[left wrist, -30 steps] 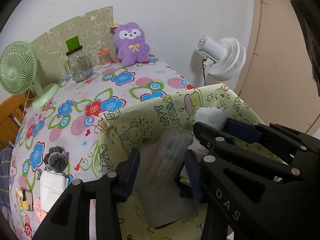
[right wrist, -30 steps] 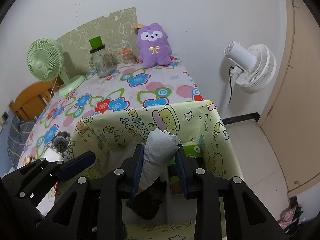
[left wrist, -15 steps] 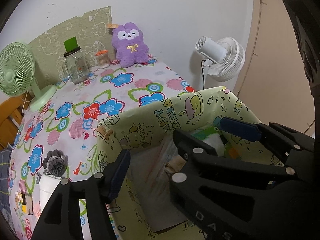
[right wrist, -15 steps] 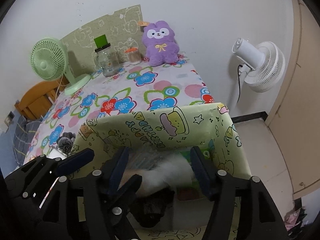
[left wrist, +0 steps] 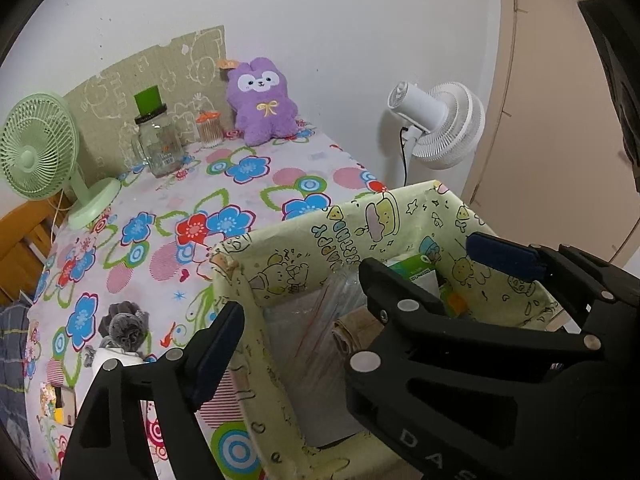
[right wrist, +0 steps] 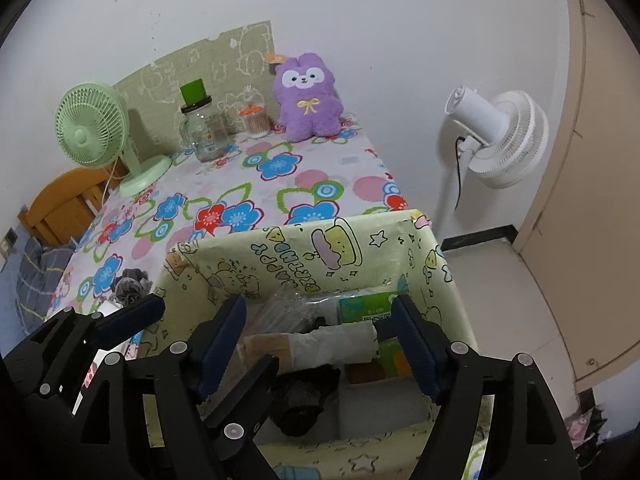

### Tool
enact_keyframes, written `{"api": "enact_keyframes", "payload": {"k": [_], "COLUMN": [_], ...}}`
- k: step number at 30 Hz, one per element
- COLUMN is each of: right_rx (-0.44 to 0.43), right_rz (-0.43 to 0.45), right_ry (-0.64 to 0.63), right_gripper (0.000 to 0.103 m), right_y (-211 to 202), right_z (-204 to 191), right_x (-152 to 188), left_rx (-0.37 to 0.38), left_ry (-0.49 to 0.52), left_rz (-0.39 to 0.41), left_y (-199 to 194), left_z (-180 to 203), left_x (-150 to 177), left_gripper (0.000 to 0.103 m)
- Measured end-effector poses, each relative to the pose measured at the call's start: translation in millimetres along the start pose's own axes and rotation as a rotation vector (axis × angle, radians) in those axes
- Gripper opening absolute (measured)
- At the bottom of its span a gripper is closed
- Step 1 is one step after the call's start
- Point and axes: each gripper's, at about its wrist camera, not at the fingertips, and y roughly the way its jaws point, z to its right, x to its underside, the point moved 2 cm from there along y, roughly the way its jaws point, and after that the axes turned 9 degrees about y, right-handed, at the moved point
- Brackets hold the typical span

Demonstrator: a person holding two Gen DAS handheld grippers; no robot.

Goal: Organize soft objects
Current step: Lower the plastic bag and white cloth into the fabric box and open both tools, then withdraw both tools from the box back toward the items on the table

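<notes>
A yellow-green cartoon-print box (left wrist: 360, 216) (right wrist: 320, 240) stands at the near edge of the flowered table. In it lie a clear plastic bag (left wrist: 320, 320), a white rolled cloth (right wrist: 336, 344), a green pack (right wrist: 364, 308) and a dark bundle (right wrist: 304, 396). My left gripper (left wrist: 300, 288) hangs over the bag, jaws opening, touching nothing. My right gripper (right wrist: 320, 304) is also opening; the white roll lies loose below and between its pads. A purple plush (left wrist: 262, 104) (right wrist: 308, 96) sits at the far wall. A grey fluffy item (left wrist: 122, 326) and a white item (left wrist: 116, 360) lie left of the box.
On the table stand a green desk fan (left wrist: 36, 156), a glass jar with a green lid (left wrist: 158, 148) and a small swab jar (left wrist: 210, 130). A white floor fan (left wrist: 440, 124) stands right of the table, a wooden chair (left wrist: 20, 240) to its left.
Both grippers opened. The white roll left the right gripper and fell flat into the box. The clear bag left the left gripper and lies in the box.
</notes>
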Motion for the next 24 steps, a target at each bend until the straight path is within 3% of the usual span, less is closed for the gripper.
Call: {"api": "enact_keyframes", "payload": {"k": [24], "right_rx": [0.034], "right_rz": [0.166], "right_ry": [-0.032], "right_gripper": [0.094], "right_y": [-69], "right_z": [-52], "right_x": [12], "left_rx": [-0.077], "left_ry": [-0.016], "left_rz": [0.107], "left_y": [-72], "left_z": [-33], "left_x": [21], "left_gripper": [0.096]}}
